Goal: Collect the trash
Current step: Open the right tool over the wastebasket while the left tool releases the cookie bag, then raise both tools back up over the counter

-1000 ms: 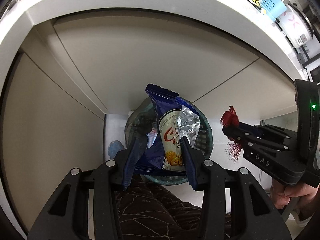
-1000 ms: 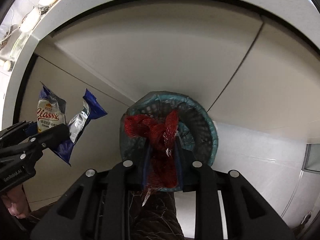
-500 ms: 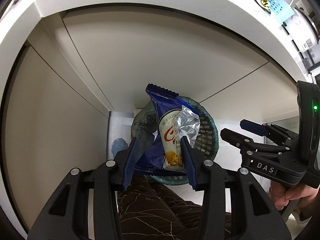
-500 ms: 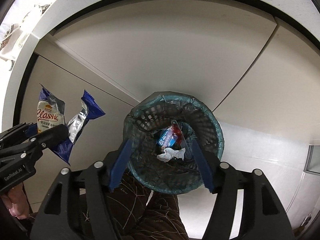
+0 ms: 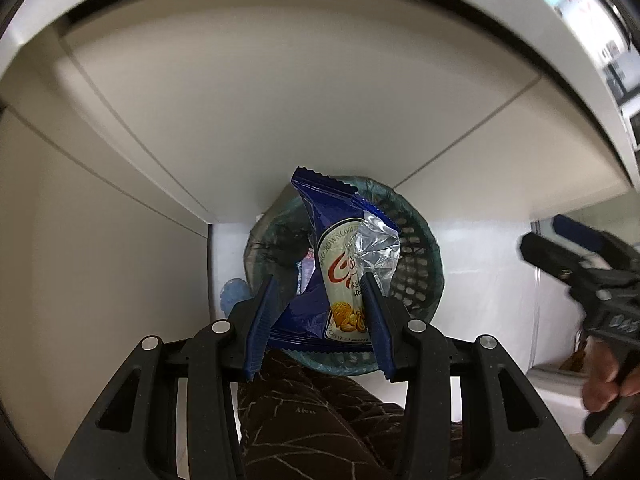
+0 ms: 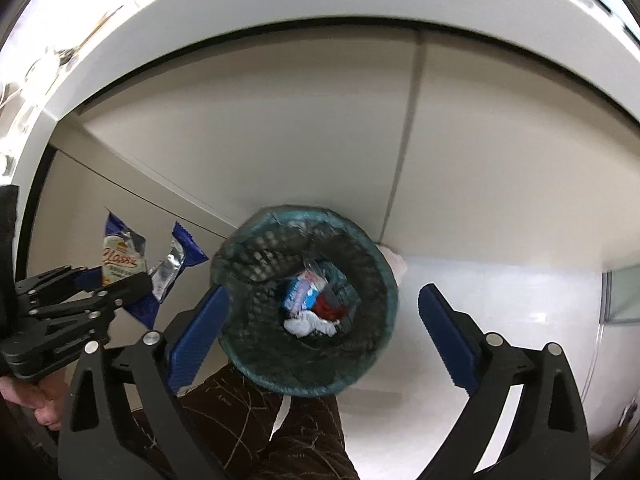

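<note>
Left gripper [image 5: 318, 300]: fingers closed on a blue snack wrapper [image 5: 340, 264], which stands upright between the blue pads, its torn silver foil lining exposed at the right side. In the right wrist view the same gripper [image 6: 116, 280] appears at the left edge with the wrapper [image 6: 132, 264] projecting above it, held beside the bin and not yet inside.

Right gripper [image 6: 320, 312]: fingers spread wide, nothing between them. In the left wrist view it shows blurred at the right edge [image 5: 560, 244], held by a hand [image 5: 608, 376]; that view does not make its fingers clear.

Nearest below both grippers is the person's dark brown patterned trouser leg [image 5: 304, 416], which overlaps the near rim of the bin.

Beyond it stands a teal mesh wastebasket [image 6: 372, 340] with a thin plastic liner, on a white floor [image 6: 500, 292]. At its bottom lie a crumpled white tissue [image 6: 308, 324], a blue and white packet [image 6: 298, 292] and a red scrap [image 6: 330, 310]. In the left wrist view the wrapper hides most of the basket's [image 5: 416, 248] opening.

A small pale blue object [image 5: 234, 294] lies on the floor to the left of the basket; its nature cannot be told.

Behind the basket rise beige cabinet doors [image 5: 280, 100] with narrow seams between them. Over them projects a white countertop edge [image 6: 280, 4]
</note>
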A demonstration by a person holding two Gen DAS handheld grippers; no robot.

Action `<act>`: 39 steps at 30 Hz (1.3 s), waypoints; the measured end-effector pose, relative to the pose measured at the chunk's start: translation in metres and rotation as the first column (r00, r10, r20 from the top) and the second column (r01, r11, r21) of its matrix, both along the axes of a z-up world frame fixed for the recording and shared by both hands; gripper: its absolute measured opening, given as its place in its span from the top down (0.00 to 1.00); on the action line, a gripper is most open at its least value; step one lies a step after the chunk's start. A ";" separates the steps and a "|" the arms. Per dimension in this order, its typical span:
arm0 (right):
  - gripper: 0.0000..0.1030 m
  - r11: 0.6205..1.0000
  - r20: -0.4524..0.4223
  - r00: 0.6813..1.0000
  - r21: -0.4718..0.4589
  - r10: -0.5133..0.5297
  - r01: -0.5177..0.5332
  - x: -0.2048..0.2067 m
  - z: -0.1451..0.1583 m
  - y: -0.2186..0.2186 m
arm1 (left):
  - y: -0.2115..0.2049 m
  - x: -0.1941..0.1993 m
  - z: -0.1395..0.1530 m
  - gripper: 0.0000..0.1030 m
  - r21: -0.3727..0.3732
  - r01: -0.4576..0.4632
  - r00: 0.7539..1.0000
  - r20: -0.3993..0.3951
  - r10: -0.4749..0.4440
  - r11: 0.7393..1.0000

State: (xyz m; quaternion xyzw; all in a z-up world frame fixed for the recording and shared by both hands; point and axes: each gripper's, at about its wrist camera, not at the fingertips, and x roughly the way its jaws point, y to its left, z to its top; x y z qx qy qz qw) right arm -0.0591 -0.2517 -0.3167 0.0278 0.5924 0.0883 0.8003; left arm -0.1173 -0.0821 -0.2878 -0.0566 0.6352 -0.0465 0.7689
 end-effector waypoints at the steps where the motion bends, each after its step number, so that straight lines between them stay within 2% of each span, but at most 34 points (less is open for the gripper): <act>1: 0.11 1.000 -0.003 1.000 -0.001 -0.016 0.016 -0.002 0.000 -0.006 | -0.003 0.002 -0.004 0.59 0.001 0.006 1.000 -0.006 -0.006 1.000; 9: 0.11 0.996 -0.035 0.995 -0.006 -0.089 0.089 -0.013 -0.001 -0.037 | -0.022 0.009 -0.021 0.59 0.005 0.074 0.997 -0.029 -0.074 0.997; 20: 0.11 0.994 -0.049 0.993 -0.010 -0.108 0.108 -0.016 0.003 -0.046 | -0.031 0.012 -0.034 0.56 0.031 0.109 0.993 -0.042 -0.108 0.994; 24: 0.11 0.993 -0.055 0.992 -0.012 -0.114 0.114 -0.018 0.003 -0.046 | -0.036 0.011 -0.037 0.46 0.039 0.104 0.994 -0.034 -0.103 0.994; 26: 0.11 0.993 -0.061 0.991 -0.012 -0.117 0.117 -0.019 0.003 -0.047 | -0.035 0.009 -0.035 0.44 0.028 0.104 0.994 -0.024 -0.104 0.994; 32: 0.11 0.992 -0.065 0.990 -0.008 -0.126 0.126 -0.020 0.001 -0.049 | -0.031 0.009 -0.025 0.30 -0.002 0.074 0.997 -0.005 -0.074 0.997; 37: 0.11 0.993 -0.023 0.993 -0.023 -0.115 0.114 -0.018 0.018 -0.046 | -0.029 0.008 0.001 0.14 -0.010 0.063 0.997 0.038 -0.062 0.998; 39: 0.11 0.993 -0.016 0.994 -0.052 -0.106 0.105 -0.015 0.029 -0.045 | -0.028 0.009 0.014 0.12 0.012 0.052 0.997 0.048 -0.052 0.999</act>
